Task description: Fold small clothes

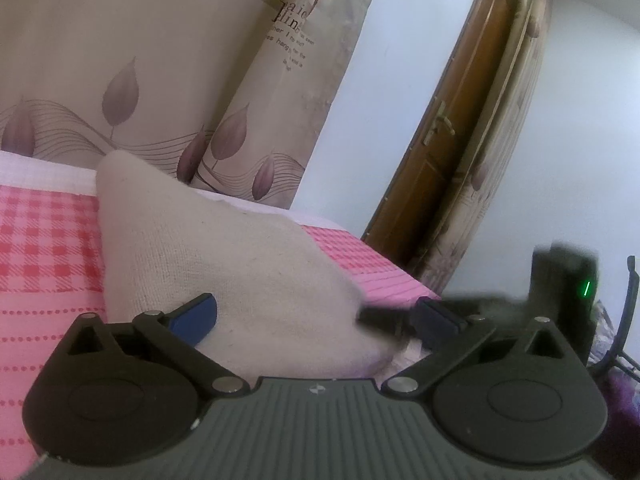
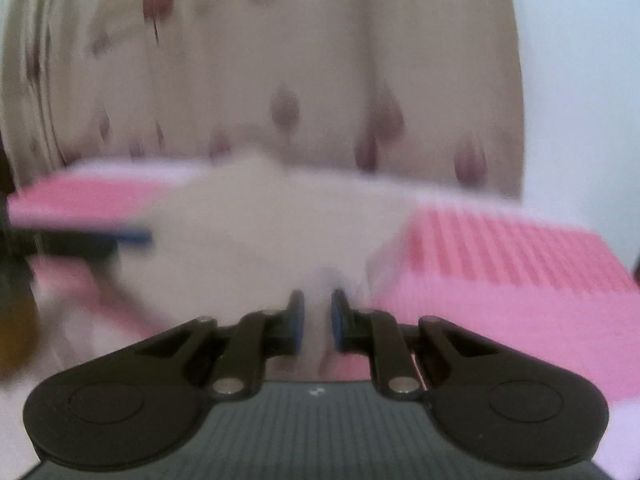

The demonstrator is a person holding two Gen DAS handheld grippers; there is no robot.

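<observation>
A beige knitted garment lies on the pink bed cover, bunched into a raised fold. My left gripper is open, its fingers spread wide on either side of the garment's near edge. In the right wrist view, which is blurred by motion, the garment fills the middle. My right gripper has its blue pads close together with a strip of the beige cloth between them. The other gripper shows as a dark blur at the left.
Patterned beige curtains hang behind the bed. A brown wooden door stands at the right, beside a white wall. The bed's right edge drops off near the door. A dark device with a green light is at the far right.
</observation>
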